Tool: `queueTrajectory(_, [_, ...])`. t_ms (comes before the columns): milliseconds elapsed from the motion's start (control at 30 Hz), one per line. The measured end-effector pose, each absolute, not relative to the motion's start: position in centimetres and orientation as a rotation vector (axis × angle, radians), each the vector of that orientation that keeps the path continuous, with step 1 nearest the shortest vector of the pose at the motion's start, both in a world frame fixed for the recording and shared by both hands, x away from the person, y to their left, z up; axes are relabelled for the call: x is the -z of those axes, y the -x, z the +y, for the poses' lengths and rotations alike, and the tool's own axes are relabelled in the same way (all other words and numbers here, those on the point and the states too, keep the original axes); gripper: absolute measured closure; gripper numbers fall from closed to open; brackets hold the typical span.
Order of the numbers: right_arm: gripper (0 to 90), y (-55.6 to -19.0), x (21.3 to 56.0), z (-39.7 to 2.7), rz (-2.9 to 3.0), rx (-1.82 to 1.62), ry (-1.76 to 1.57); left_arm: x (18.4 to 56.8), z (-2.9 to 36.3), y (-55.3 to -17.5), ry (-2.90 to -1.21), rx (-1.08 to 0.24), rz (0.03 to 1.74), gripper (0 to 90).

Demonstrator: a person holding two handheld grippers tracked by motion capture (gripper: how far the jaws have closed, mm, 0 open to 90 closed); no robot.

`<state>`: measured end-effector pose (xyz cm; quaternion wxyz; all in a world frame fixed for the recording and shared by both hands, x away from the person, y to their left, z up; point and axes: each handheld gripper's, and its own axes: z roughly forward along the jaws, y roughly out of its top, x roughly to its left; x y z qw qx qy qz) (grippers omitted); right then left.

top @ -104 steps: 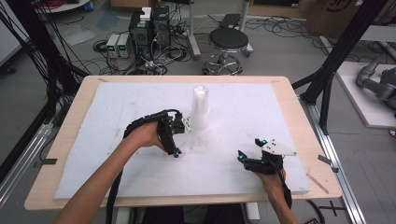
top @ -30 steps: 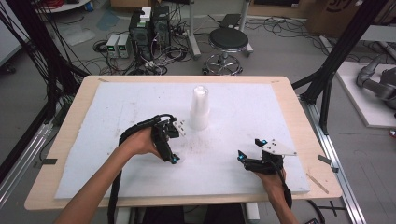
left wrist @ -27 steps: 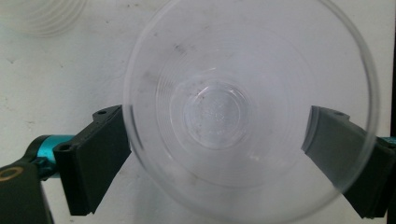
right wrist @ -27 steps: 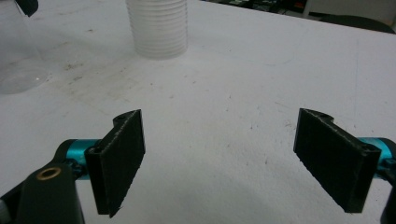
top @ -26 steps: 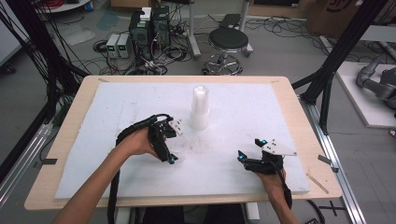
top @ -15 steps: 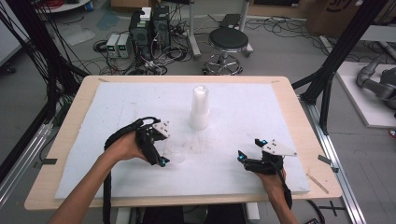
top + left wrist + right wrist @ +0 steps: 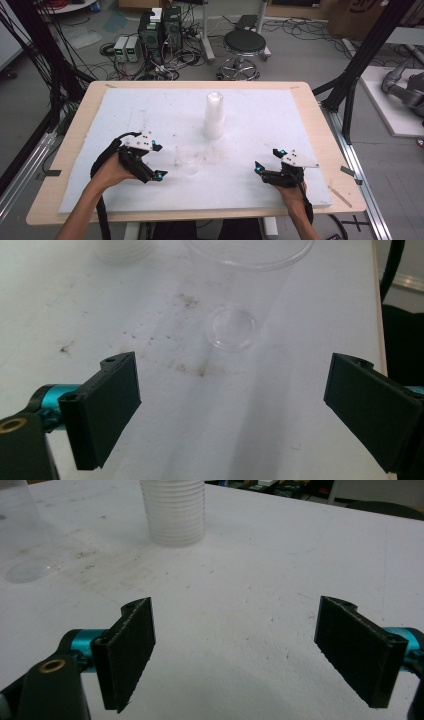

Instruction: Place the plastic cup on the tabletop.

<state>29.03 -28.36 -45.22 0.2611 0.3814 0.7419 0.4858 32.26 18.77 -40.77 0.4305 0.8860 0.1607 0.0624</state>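
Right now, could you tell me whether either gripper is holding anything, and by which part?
Nothing is held. The left gripper is open, with the clear cup standing free beyond its jaws; the right gripper is open over the bare table.

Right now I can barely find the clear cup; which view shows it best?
The left gripper view: the clear cup stands upright, close, rim and base visible. The right gripper view catches it at the frame edge; the high view shows a faint outline.

Left gripper (image 7: 155, 161) and right gripper (image 7: 270, 161) – black bodies, grey three-cornered top plates, teal blue joints. Fingers (image 7: 102, 410) flat, black, rectangular pads; brass-coloured screw at lower left of both gripper views. Black cables trail along bare forearms – no sleeves
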Motion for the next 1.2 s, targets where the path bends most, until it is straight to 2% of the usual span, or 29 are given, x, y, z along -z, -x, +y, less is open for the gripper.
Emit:
queueTrajectory(167, [16.2, -29.1, 45.2, -28.4, 2.010, -1.320, -1.031, 41.9, 20.7, -31.1, -2.022, -0.220, 0.449, 7.8])
queueTrajectory(433, [16.2, -29.0, 45.2, -28.4, 2.016, -1.317, -1.035, 44.1, 22.5, -30.3, -1.880, -0.343, 0.544, 8.1])
queueTrajectory(867, [16.2, -28.9, 45.2, -28.3, 2.010, -1.312, -1.021, 45.4, 23.7, -29.6, -1.752, -0.446, 0.655, 8.7])
queueTrajectory(1200, [16.2, -28.8, 45.2, -28.4, 1.996, -1.330, -1.010, 46.1, 23.5, -29.4, -1.727, -0.498, 0.731, 8.8])
